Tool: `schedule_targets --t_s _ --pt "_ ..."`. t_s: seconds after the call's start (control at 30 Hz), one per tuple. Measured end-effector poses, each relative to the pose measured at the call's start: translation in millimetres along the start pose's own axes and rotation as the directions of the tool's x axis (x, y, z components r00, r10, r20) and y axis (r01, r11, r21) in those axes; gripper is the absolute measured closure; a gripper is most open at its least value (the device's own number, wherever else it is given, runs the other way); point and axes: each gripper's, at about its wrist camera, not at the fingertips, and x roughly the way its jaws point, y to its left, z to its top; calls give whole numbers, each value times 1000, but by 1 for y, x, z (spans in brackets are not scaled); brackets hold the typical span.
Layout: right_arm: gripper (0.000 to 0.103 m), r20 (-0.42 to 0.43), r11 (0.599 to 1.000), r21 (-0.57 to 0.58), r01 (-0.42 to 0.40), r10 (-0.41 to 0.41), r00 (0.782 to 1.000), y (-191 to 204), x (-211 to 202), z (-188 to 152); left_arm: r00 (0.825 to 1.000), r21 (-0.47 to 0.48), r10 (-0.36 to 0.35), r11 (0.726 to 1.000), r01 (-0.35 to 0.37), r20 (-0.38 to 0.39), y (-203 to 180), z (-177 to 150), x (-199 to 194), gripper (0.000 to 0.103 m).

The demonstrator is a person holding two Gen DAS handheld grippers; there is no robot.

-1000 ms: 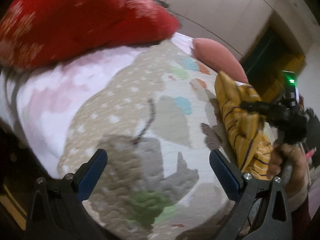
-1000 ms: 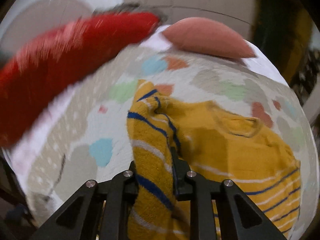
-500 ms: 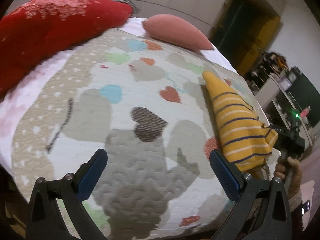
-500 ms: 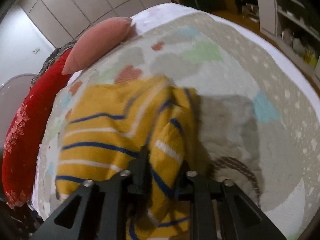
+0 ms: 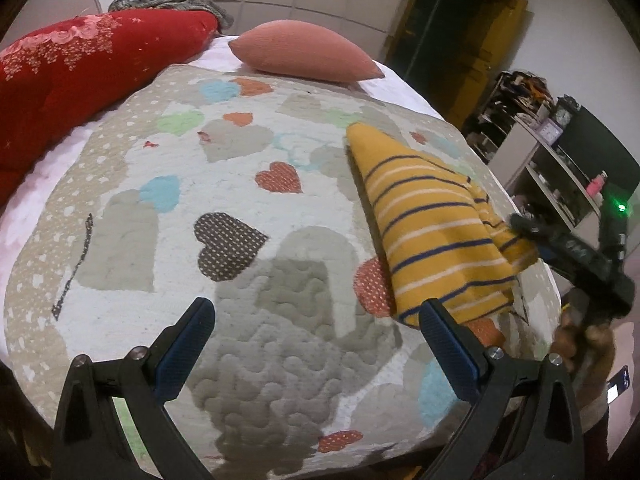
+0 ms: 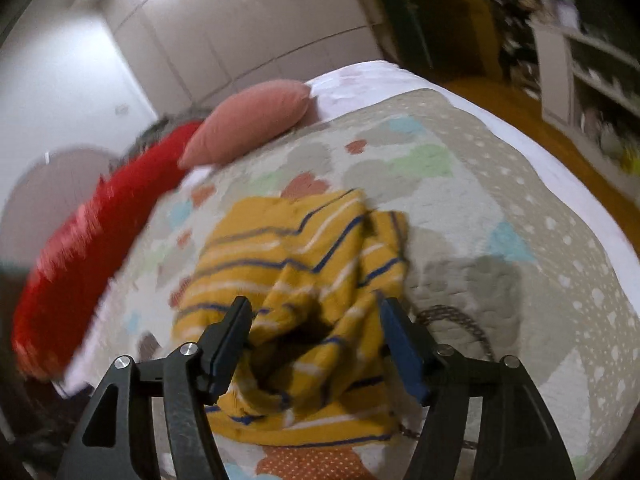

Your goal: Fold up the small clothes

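1 striped sweater (image 6: 304, 248) lies folded on the quilt (image 5: 240, 208).

Sweater (image 5: 432, 224) on quilt (image 5: 240, 208), right side; pillow (image 5: 304, 58) behind; bolster (image 5: 80, 68) along left edge.

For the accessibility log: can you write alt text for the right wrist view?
The right hand-held gripper stands open over a folded yellow striped sweater, its jaws having just opened, on a heart-patterned quilt. Behind lie a pink cushion and a red pillow.
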Motion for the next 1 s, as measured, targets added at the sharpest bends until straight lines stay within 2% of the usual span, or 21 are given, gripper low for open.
schedule_targets --t_s 0.03,0.07,0.1,0.13,0.2,0.27,0.37,0.43,0.57,0.7,0.83,1.0 --pt "33 -13 999 -33 1 -2 1000 6 6 -4 1000 -1 -2 1000 2 -11 0 -1 2 2" --pt "54 -31 998 -68 2 -4 1000 11 12 -9 1000 -3 -3 1000 3 -20 0 -2 3 2" --pt "86 -50 995 -99 21 -26 998 14 19 -15 1000 -4 -3 1000 3 -28 0 -2 4 1" --pt "92 -73 992 -113 53 -61 995 13 25 -19 1000 -4 -3 1000 3 -30 0 -2 4 1" --pt "93 -78 999 -36 9 -11 997 -5 21 -24 1000 0 1 1000 -1 -20 -1 -1 2 1" --pt "93 -63 993 102 -52 59 996 -34 8 -23 1000 2 4 1000 -4 -13 -1 0 0 2" --pt "93 -52 971 221 -95 109 993 -65 -7 -29 1000 3 -5 1000 5 -24 -3 0 4 1" --pt "93 -62 959 265 -95 116 991 -81 -14 -43 999 11 -6 1000 7 -35 -6 -2 8 2" --pt "93 -116 943 325 -63 106 988 -105 -8 -71 998 18 -19 1000 20 -63 -11 -6 17 2" --pt "93 -85 910 393 -130 177 981 -121 -4 -81 997 34 -20 999 22 -71 -18 -9 20 1" --pt "84 -72 923 366 -121 157 985 -118 -6 -81 997 32 -16 999 19 -75 -18 -10 21 1" --pt "65 -57 919 376 -117 149 987 -119 -9 -79 996 25 -15 1000 17 -86 -17 -12 23 2"
